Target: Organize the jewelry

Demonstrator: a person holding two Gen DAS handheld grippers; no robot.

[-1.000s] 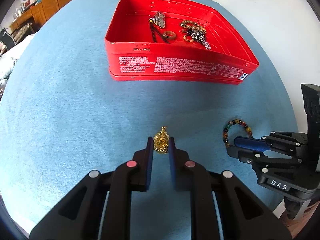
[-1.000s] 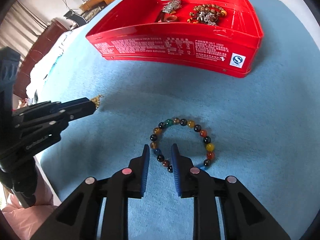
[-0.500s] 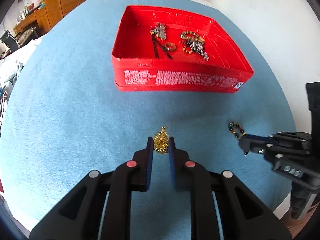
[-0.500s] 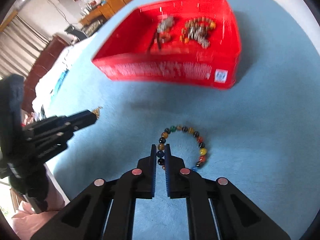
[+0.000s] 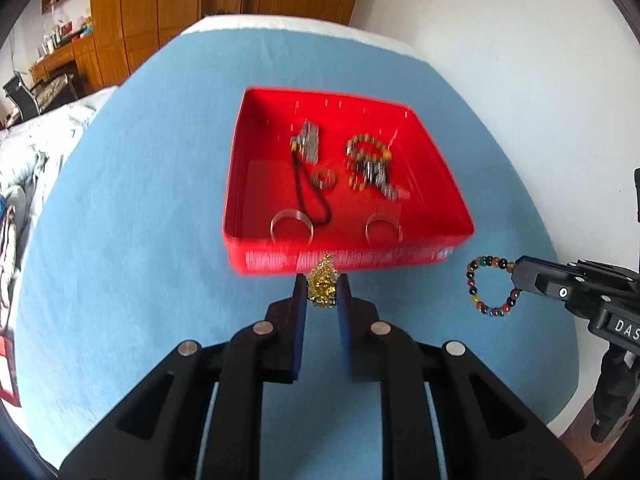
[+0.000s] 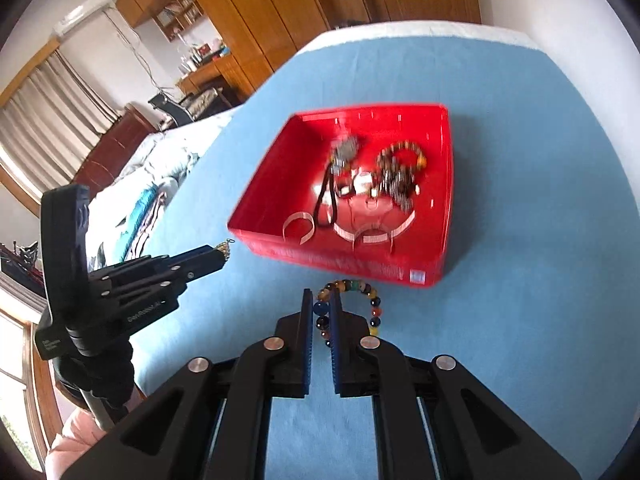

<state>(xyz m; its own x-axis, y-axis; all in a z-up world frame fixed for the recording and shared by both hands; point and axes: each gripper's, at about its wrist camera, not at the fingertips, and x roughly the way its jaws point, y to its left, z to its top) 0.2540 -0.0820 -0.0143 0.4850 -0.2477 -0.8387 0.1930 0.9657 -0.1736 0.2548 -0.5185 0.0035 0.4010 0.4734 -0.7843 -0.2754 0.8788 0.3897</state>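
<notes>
**Two pieces in carriage toward the red tin**

Item 1. Gold pendant [image 5: 323,287]: small, ornate, pinched between the tips of the left tongs [image 5: 322,289], held clear of the blue surface [image 5: 120,240], just short of the near wall of the red tin [image 5: 348,259].

Item 2. Multicoloured bead bracelet [image 6: 352,308]: the right tongs [image 6: 322,316] are pressed onto one side of the loop; the rest hangs free to the right of the tips, also off the surface and near the tin's front wall.

Item 3. Red tin: open, shallow. Contents, blurred: a dark cord with a silvery piece [image 5: 308,148], a small ring [image 5: 325,178], a brown beaded cluster [image 5: 370,166].

Step in hand, as judged: transport, both pieces lifted and not yet over the rim.

Next move calls for: carrying each pair of tongs forward past the near wall, over bare floor of the tin, then spreading them to drop the piece. The hanging bracelet loop must clear the rim.
</notes>
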